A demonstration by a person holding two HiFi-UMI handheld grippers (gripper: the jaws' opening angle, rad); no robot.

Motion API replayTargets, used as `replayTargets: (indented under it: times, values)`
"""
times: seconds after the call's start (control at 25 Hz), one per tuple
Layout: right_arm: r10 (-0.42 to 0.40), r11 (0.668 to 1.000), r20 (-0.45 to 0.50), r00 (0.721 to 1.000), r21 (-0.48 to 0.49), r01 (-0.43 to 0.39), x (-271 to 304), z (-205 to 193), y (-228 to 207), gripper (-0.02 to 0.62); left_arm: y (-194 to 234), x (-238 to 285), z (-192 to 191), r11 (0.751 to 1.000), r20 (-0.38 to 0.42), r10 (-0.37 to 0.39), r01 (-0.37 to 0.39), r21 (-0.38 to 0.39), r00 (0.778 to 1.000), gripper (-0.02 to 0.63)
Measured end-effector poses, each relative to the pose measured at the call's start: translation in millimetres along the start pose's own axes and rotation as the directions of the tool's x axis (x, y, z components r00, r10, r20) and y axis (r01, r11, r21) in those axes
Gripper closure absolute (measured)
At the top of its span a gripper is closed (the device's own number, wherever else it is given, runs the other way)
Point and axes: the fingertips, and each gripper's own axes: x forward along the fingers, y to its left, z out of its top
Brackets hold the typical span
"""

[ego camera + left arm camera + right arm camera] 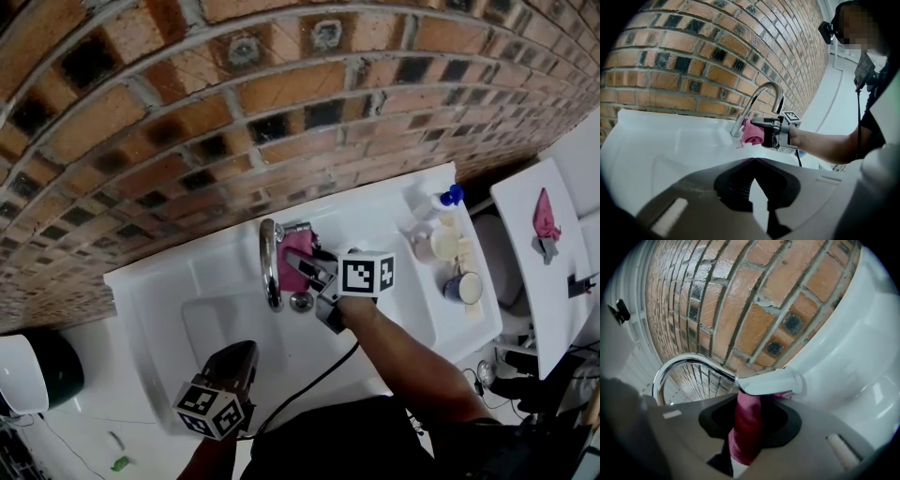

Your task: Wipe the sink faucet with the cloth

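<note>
A chrome faucet (270, 264) arches over the white sink (187, 291) below the brick wall. My right gripper (307, 264) is shut on a pink cloth (296, 270) and presses it against the faucet's base. In the right gripper view the cloth (747, 427) hangs between the jaws, just under the white lever (771, 382), with the spout (684, 365) curving away to the left. My left gripper (244, 351) hovers over the basin's front, shut on nothing. The left gripper view shows the faucet (762, 100), the cloth (752, 133) and the right gripper (761, 123) beyond my closed left gripper (753, 160).
A drain (301, 302) lies in the basin by the spout. On the sink's right ledge stand a blue-capped bottle (437, 202) and two cups (443, 245). A white side table (525, 272) is at the right and a dark bin (37, 370) at the lower left.
</note>
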Motion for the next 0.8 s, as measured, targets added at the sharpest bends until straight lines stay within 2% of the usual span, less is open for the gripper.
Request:
replayTargets:
  times: [0.16,0.28,0.48,0.68,0.8]
  values:
    - [0.008,0.995,-0.040,0.999,-0.099,-0.012,-2,-13,9,0.468,0,0,-1,1.000,0.000,-0.002,0.002,-0.002,1.000,0.600]
    - [-0.030,0.991,-0.112,0.993,-0.136,0.014,0,-37,2,0.468,-1,1,-3,1.000,-0.001,-0.006,0.006,-0.008,1.000,0.600]
    - [-0.066,0.998,-0.235,0.970,-0.024,0.062,16,-76,-31,0.468,1,-1,-3,1.000,0.002,-0.004,0.004,-0.017,1.000,0.600]
    - [-0.036,0.995,-0.179,0.983,0.082,0.051,34,-61,-40,0.468,9,-7,-5,0.999,0.003,0.017,-0.017,-0.032,1.000,0.600]
    - [-0.032,0.996,-0.168,0.985,0.082,0.047,38,-56,-36,0.468,13,-8,-4,0.999,0.007,0.022,-0.022,-0.038,1.000,0.600]
